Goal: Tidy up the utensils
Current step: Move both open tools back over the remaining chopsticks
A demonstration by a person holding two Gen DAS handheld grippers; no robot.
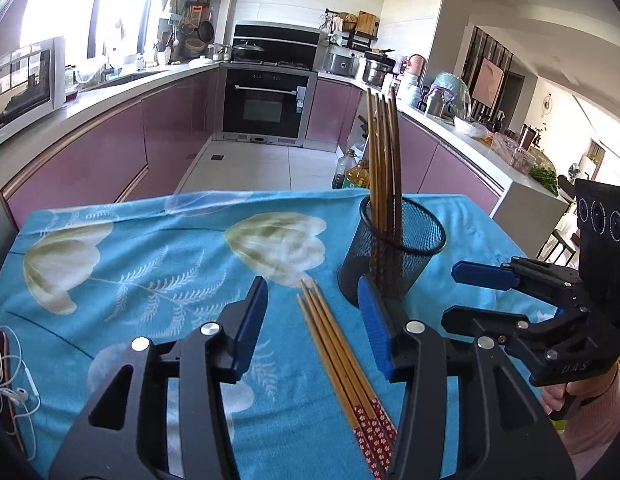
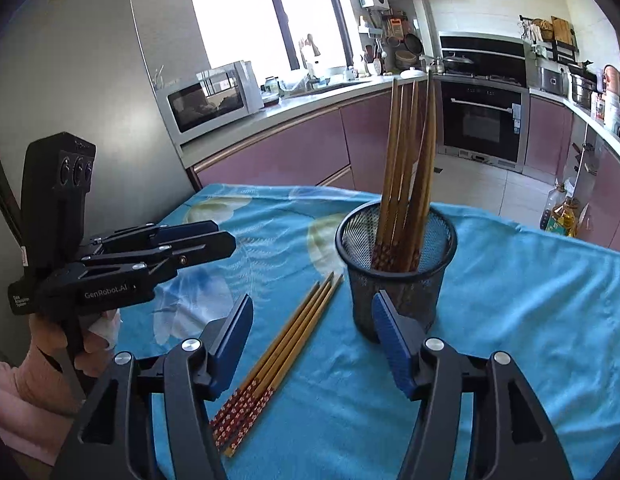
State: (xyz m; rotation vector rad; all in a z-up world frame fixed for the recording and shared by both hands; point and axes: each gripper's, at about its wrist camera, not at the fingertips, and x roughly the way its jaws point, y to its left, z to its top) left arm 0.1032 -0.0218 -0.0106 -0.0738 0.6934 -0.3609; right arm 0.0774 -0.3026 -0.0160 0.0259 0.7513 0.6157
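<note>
A bundle of several wooden chopsticks (image 1: 337,352) (image 2: 286,348) with red patterned ends lies flat on the blue floral tablecloth (image 1: 150,264) (image 2: 529,300). Just beyond it stands a black mesh cup (image 1: 393,256) (image 2: 397,276) with several more chopsticks upright (image 1: 383,152) (image 2: 405,160) inside. My left gripper (image 1: 313,282) (image 2: 224,236) hovers open over the tips of the lying bundle, its pads clear of the sticks. My right gripper (image 2: 313,298) (image 1: 451,294) is open too, above the bundle and beside the cup, gripping nothing.
A phone with tangled white earphones (image 1: 6,376) lies at the table's left edge. Oil bottles (image 1: 355,172) (image 2: 561,212) stand on the floor past the far edge. A microwave (image 2: 214,96) sits on the counter, with kitchen cabinets around. A hand in a pink sleeve (image 2: 26,380) holds the left gripper.
</note>
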